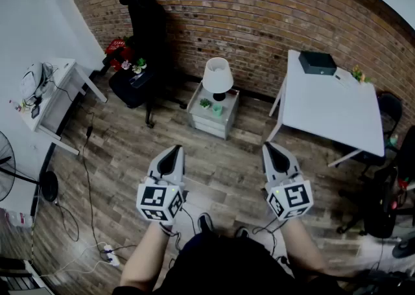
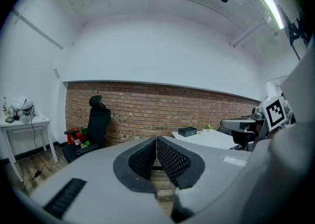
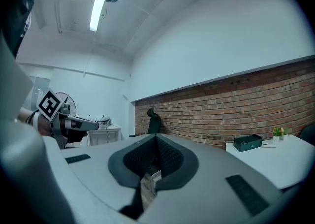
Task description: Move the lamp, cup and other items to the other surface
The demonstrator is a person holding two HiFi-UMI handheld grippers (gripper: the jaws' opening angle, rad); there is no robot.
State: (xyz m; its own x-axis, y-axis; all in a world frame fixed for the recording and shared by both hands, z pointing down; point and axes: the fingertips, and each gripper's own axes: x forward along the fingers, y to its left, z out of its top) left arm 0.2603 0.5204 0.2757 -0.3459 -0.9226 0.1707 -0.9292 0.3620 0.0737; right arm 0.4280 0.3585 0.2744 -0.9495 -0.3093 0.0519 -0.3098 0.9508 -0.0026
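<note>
The lamp (image 1: 217, 76), white-shaded on a dark base, stands at the back of a small white bedside cabinet (image 1: 209, 122) against the brick wall (image 1: 259, 21). In front of it on the cabinet top sit a small green plant (image 1: 205, 102) and, just beside that, what looks like a pale green cup (image 1: 217, 110); what the cup holds cannot be made out. The cabinet's drawers are shut.

To the right, apart from the cabinet, stands a white table (image 1: 337, 115). It bears a closed dark box (image 1: 317, 62) near its far corner and a little potted plant (image 1: 358, 74) at its far edge. To the left of the cabinet a black office chair (image 1: 139, 34) carries a red object and some flowers (image 1: 133, 65) on its seat. Farther left is a white desk (image 1: 61, 96) with cables and gear on it.

Both tools hover well short of the cabinet, above the wooden floor (image 1: 130, 151). The left gripper (image 1: 175, 150) has its jaws pressed together with nothing between them, and the right gripper (image 1: 269, 147) is likewise closed and empty.
</note>
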